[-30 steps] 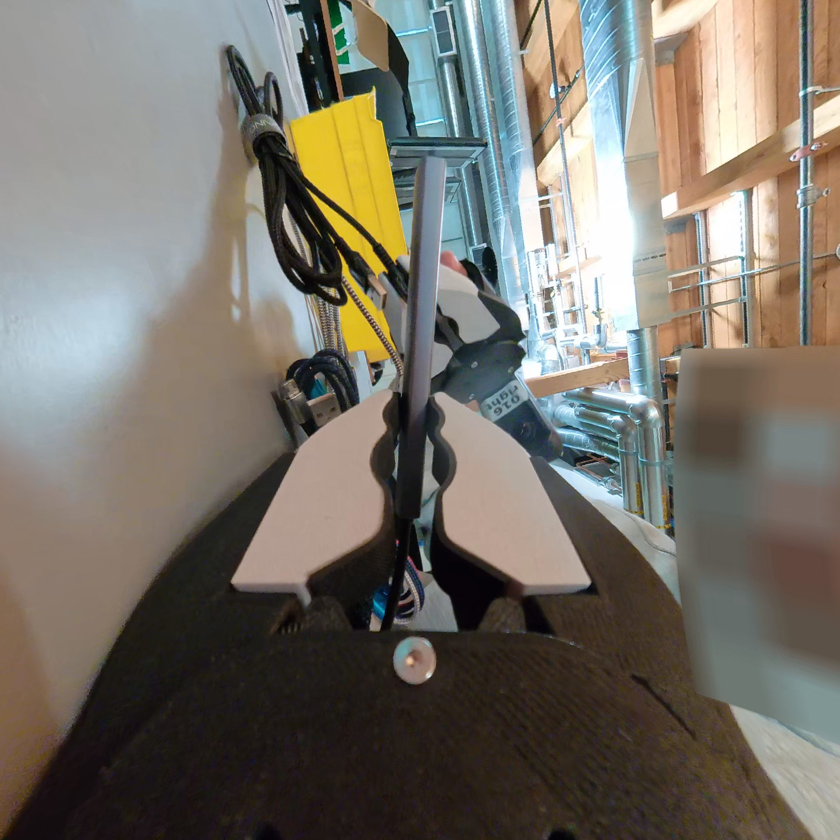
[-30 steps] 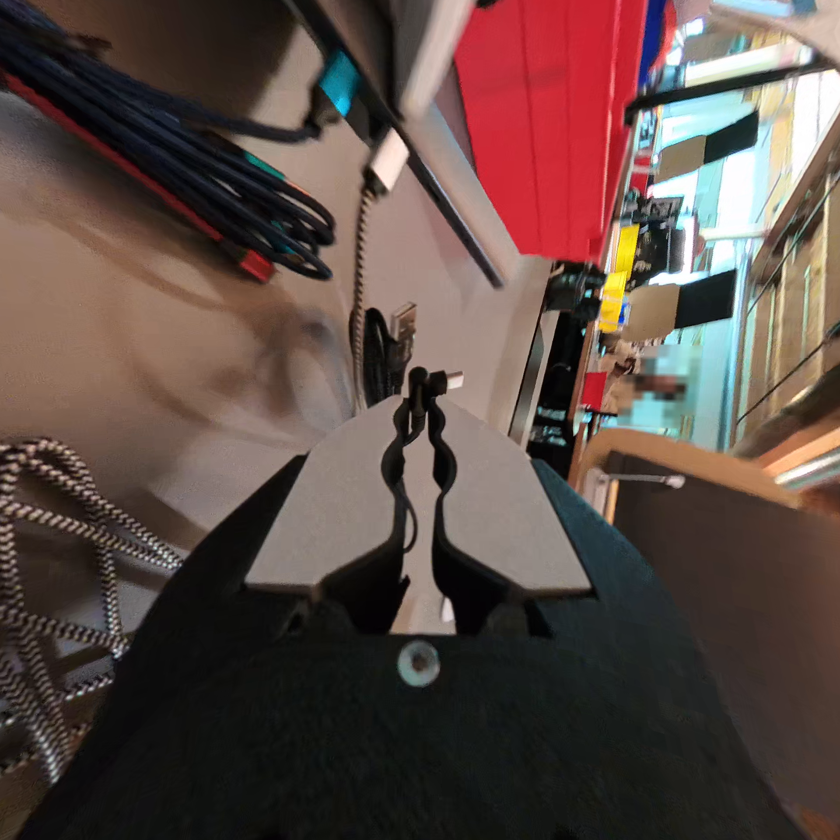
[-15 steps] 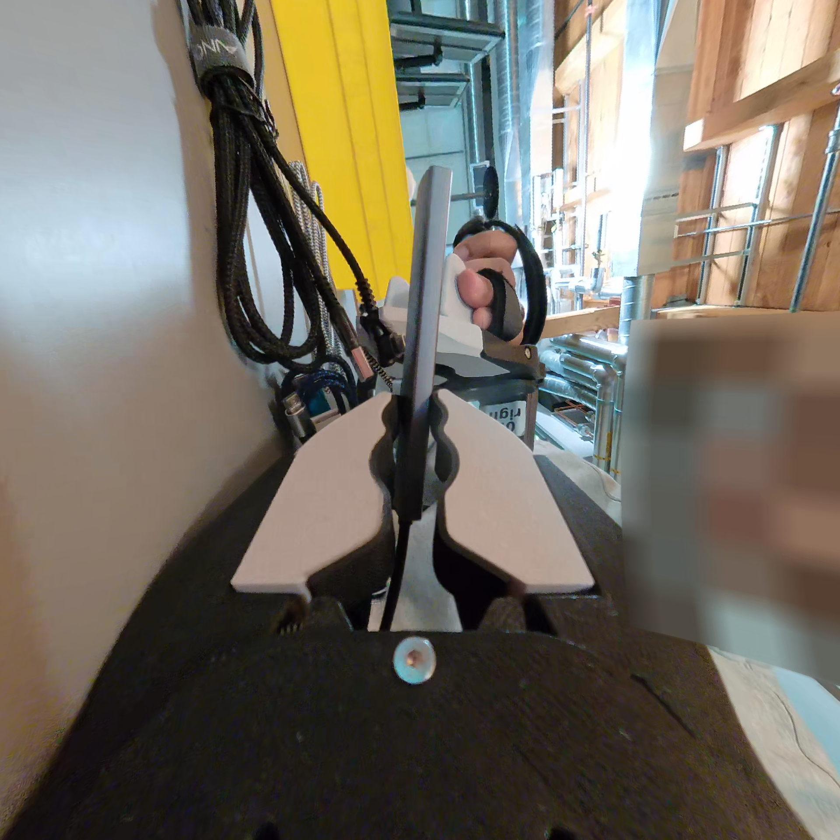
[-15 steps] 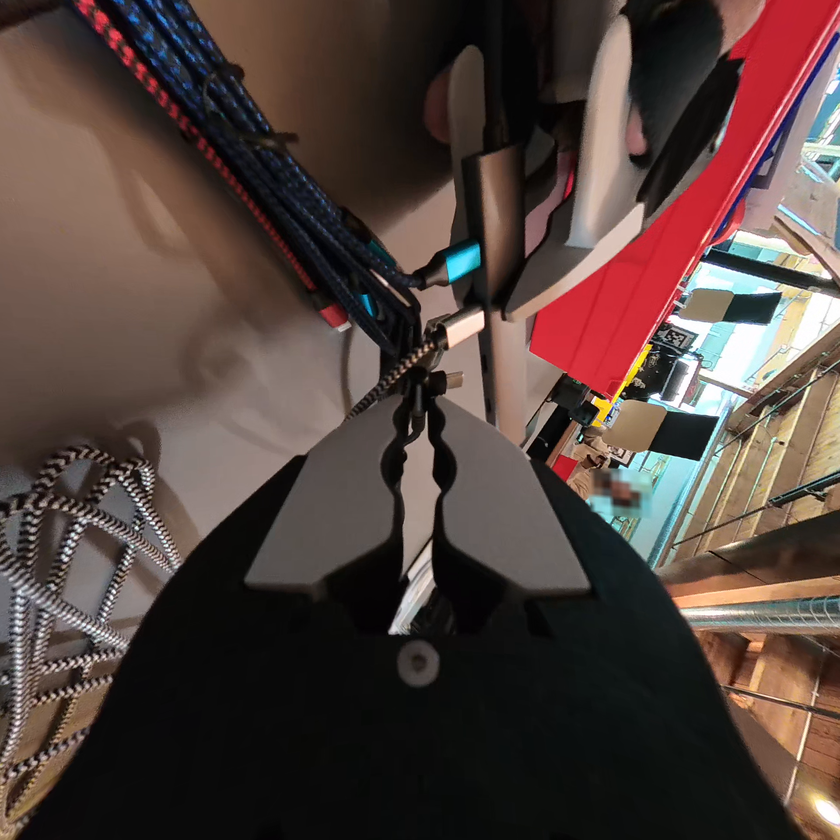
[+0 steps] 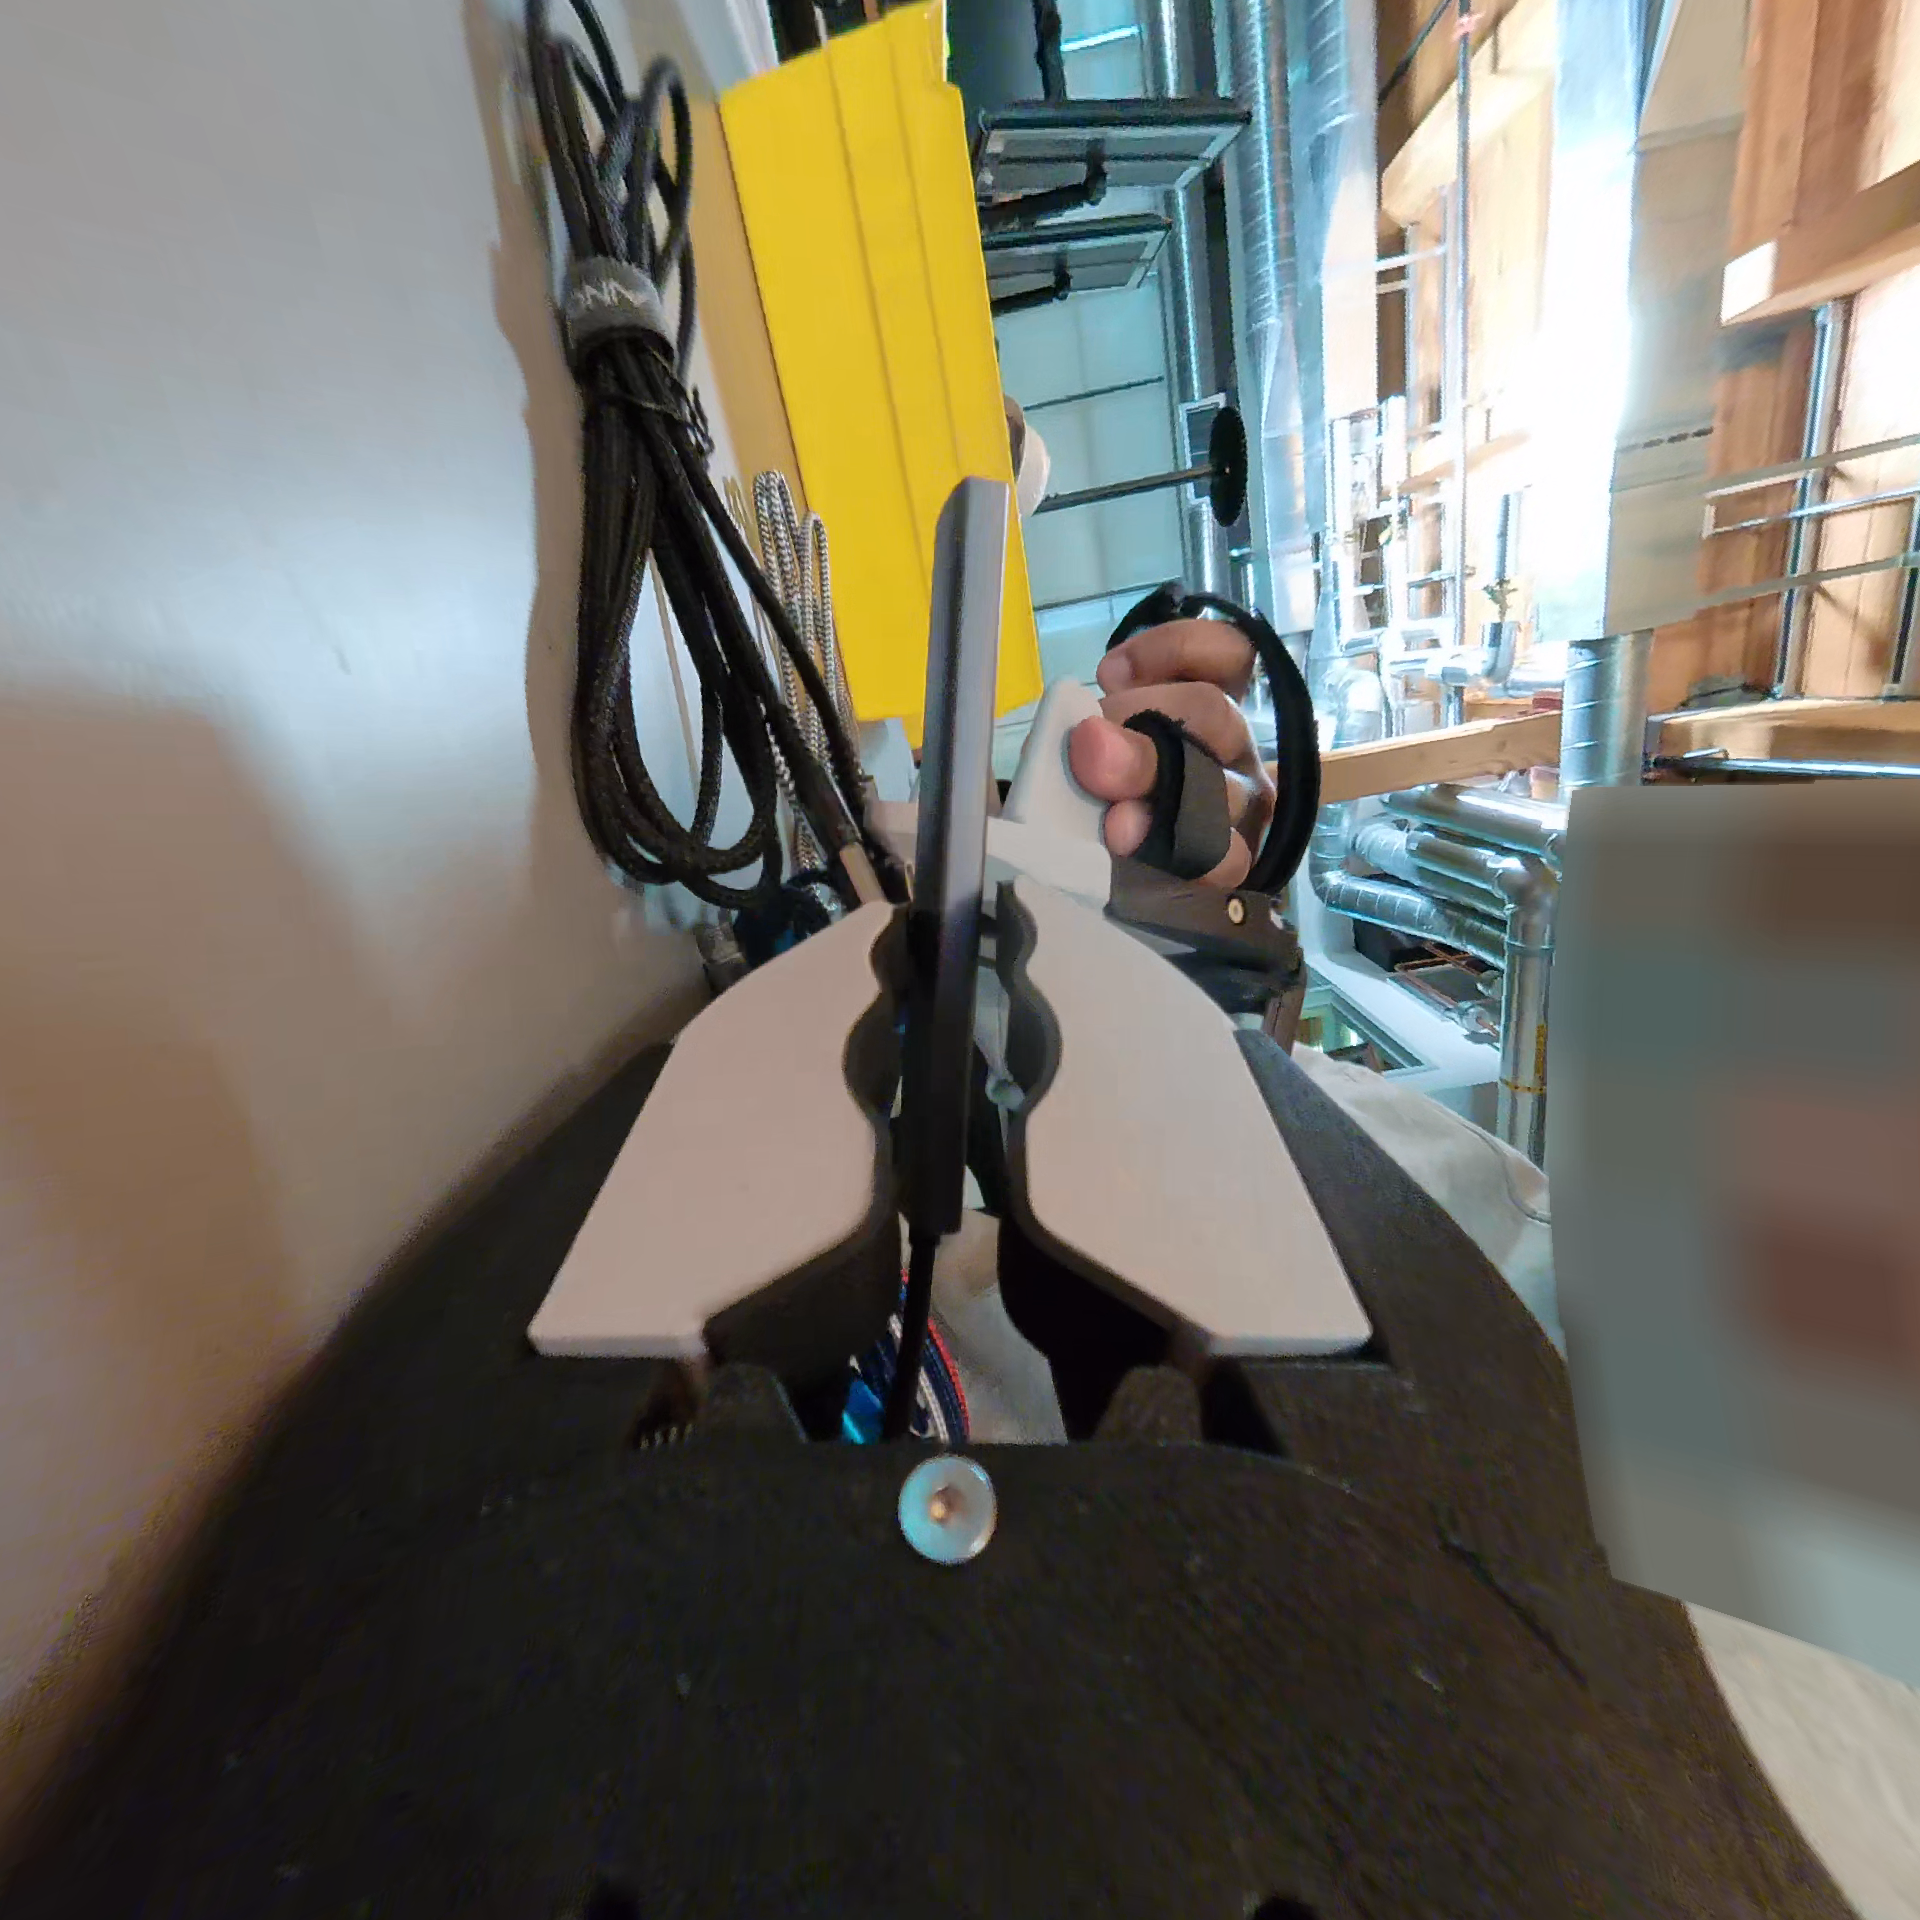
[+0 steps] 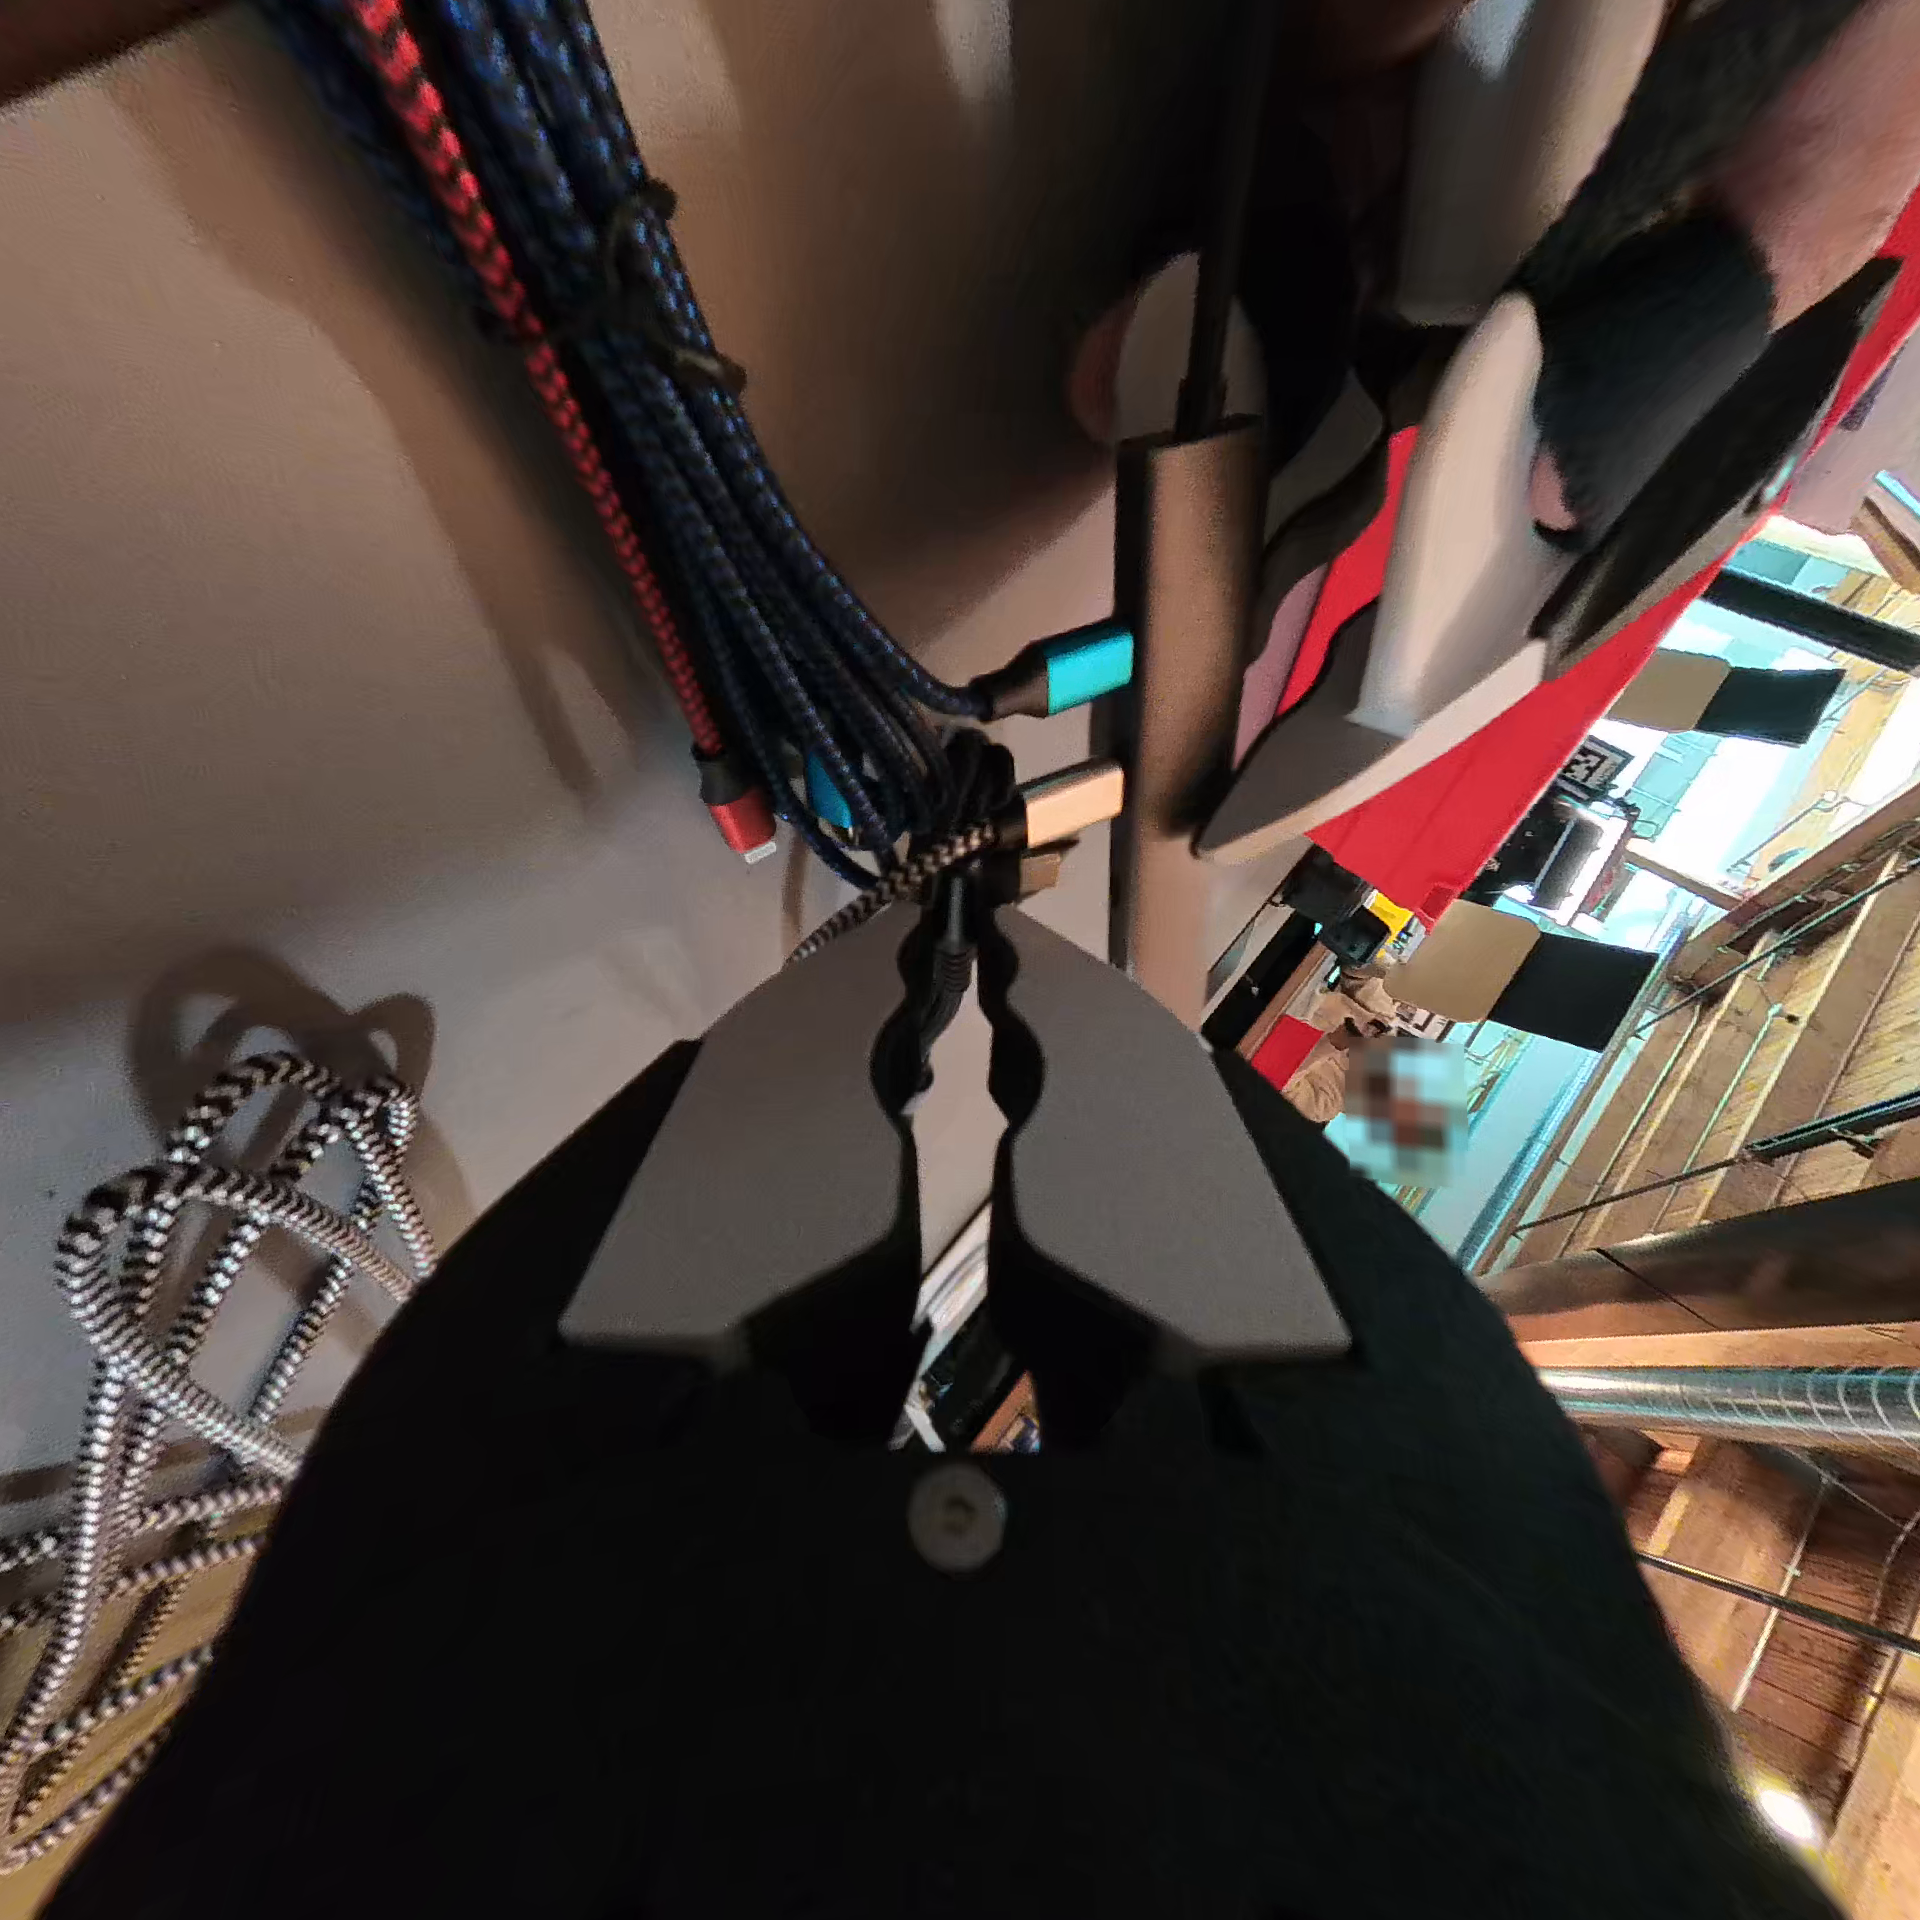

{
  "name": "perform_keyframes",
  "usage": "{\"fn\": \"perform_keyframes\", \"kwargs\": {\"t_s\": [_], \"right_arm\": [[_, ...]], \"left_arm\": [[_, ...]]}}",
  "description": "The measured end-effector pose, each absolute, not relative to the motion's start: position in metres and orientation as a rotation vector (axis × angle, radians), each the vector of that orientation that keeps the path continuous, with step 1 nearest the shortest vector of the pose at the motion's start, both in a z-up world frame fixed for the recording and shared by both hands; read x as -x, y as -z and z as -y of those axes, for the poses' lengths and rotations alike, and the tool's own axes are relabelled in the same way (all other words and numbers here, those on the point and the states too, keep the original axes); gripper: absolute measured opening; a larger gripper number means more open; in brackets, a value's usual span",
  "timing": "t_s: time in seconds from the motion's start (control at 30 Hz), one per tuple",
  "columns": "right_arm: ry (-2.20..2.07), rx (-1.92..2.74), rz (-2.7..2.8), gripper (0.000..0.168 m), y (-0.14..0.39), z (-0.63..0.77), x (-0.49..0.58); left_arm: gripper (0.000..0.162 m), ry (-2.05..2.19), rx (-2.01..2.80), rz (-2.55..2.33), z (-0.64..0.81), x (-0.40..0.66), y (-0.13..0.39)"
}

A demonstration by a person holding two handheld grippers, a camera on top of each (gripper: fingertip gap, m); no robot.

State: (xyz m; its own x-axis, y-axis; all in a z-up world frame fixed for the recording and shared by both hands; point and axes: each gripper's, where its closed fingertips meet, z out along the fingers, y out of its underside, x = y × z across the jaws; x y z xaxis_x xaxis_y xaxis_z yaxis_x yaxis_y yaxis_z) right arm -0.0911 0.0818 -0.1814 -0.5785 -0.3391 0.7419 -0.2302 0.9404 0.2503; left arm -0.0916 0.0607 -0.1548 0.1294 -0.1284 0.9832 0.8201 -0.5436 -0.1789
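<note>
My left gripper (image 5: pixel 956 914) is shut on a flat dark grey hub (image 5: pixel 961 727), held edge-on with a thin black lead running back between the fingers. In the right wrist view the hub (image 6: pixel 1179 675) has a teal plug (image 6: pixel 1086 665) and a gold plug (image 6: pixel 1070 805) in its side. My right gripper (image 6: pixel 961 904) is shut on a black cable plug (image 6: pixel 951 956). The plug's tip is at the hub's side just below the gold plug; I cannot tell whether it is seated. The right gripper and the hand holding it (image 5: pixel 1174 758) show just behind the hub.
A white table (image 5: pixel 260 520) carries a strapped black cable bundle (image 5: pixel 644 582), blue cables (image 6: pixel 644 416) with a red one, and a black-and-white braided cable (image 6: pixel 208 1195). A yellow panel (image 5: pixel 873 416) and a red panel (image 6: pixel 1455 790) stand beyond the hub.
My right gripper has carried the black plug up to the hub's side, below the gold plug. My left gripper has kept hold of the hub and shifted slightly.
</note>
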Motion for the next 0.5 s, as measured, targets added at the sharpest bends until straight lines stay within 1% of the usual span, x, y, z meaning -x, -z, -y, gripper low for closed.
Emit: {"fn": "perform_keyframes", "kwargs": {"t_s": [0.03, 0.17, 0.27, 0.33, 0.43, 0.5], "right_arm": [[0.156, -0.396, 2.213, 0.007, 0.182, -0.082, 0.091], [0.155, -0.358, 2.196, 0.008, 0.182, -0.082, 0.096], [0.17, -0.35, 2.19, 0.007, 0.183, -0.084, 0.099], [0.175, -0.351, 2.186, 0.007, 0.183, -0.085, 0.099], [0.178, -0.349, 2.189, 0.007, 0.183, -0.085, 0.099], [0.189, -0.363, 2.19, 0.007, 0.184, -0.085, 0.098]], "left_arm": [[0.013, 1.516, 1.634, 0.687, -0.061, 0.092, 0.156], [0.013, 1.522, 1.68, 0.669, -0.065, 0.088, 0.16], [0.021, 1.55, 1.699, 0.637, -0.067, 0.083, 0.16], [0.019, 1.532, 1.732, 0.625, -0.069, 0.081, 0.162], [0.011, 1.478, 1.816, 0.601, -0.071, 0.077, 0.17], [0.01, 1.456, 1.841, 0.59, -0.072, 0.076, 0.171]]}}
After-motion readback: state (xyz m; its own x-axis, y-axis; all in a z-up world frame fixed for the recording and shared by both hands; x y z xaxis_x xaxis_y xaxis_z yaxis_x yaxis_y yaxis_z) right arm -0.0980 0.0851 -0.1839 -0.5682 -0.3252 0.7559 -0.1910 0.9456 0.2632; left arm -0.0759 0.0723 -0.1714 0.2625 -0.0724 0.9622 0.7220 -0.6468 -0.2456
